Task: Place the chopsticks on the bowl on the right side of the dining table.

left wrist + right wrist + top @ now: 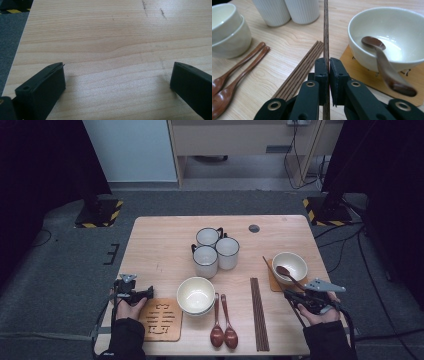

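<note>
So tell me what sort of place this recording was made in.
Probably a lab or studio set up for recording, not a dining room: a lone wooden table laid with tableware stands on grey carpet, black stands on hazard-striped bases flank it, and loose cables trail across the floor.

grey carpet floor (65, 265), pale wall (130, 150), wooden desk (240, 140)

- Table (165, 245): pale wood with fine grain lines.
- Bowls (195, 295), (290, 265): cream white.
- Mugs (217, 251): white with dark rims and handles.
- Spoons (223, 330): glossy reddish brown.
- Chopsticks (259, 312): dark brown.
- Coaster (161, 319): orange-tan with cut-out pattern.
- Grippers (144, 294), (289, 294): black, grey plates on top.
- Floor markers (97, 212): yellow and black stripes.
</note>
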### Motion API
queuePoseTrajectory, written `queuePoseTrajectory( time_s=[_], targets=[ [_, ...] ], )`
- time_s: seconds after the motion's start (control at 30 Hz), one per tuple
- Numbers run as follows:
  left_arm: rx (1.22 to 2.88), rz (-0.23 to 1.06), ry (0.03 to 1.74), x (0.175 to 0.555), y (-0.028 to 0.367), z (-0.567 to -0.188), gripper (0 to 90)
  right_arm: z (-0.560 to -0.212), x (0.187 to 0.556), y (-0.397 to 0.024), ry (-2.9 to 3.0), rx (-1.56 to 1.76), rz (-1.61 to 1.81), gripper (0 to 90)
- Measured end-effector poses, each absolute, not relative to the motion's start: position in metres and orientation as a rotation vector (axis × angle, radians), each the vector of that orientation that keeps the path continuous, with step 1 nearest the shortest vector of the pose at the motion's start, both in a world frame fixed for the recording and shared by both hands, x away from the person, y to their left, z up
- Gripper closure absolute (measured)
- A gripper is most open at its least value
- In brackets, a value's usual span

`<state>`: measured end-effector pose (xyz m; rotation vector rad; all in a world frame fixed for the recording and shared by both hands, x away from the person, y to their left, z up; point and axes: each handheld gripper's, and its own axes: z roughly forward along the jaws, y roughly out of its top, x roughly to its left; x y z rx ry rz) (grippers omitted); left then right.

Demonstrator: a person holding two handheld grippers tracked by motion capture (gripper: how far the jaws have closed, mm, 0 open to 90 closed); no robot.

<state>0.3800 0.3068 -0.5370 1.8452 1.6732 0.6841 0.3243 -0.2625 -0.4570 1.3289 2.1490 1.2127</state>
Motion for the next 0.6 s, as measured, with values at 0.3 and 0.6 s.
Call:
queuePoseTrajectory(
  time_s=[0.3, 0.6],
  targets=[
    [1.846, 0.684, 1.673, 0.38, 0.307, -0.537, 0.0, -0.442, 0.325, -0.265, 2.137, 1.314, 1.265, 85.1],
    [1.845, 0.684, 1.673, 0.38, 0.307, -0.537, 0.0, -0.427, 0.328, -0.269, 2.109, 1.29, 1.303, 85.1]
  ],
)
